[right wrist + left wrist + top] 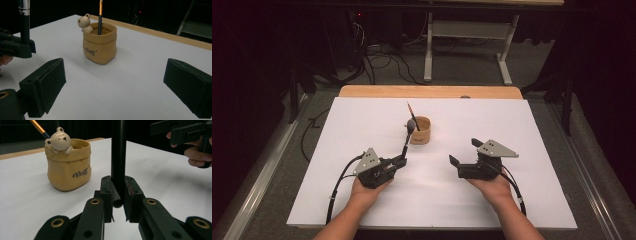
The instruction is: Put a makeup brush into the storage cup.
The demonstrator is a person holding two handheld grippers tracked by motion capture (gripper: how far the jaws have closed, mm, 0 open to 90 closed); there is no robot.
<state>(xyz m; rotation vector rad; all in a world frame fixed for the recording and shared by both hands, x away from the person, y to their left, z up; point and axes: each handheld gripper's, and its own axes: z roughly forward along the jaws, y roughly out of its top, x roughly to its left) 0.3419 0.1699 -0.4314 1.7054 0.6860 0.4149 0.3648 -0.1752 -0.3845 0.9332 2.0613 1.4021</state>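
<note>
A tan pouch-shaped cup [421,131] with a small bear figure [60,139] on its rim stands mid-table. An orange and black pen [412,113] leans inside it. My left gripper [402,160] is shut on the black handle of a brush [407,141], which stands upright just left of the cup, apart from it. In the left gripper view the handle [117,157] sits clamped between the pads [117,195]. My right gripper [464,151] stands open to the right of the cup, with nothing between its fingers [45,85]. The cup [100,47] lies ahead of it.
A white sheet [522,130] covers the wooden table [432,91]. Beyond the far edge are a dark floor, cables [382,62] and a white metal frame [472,45]. A hand with the right gripper [185,131] shows at the top right of the left gripper view.
</note>
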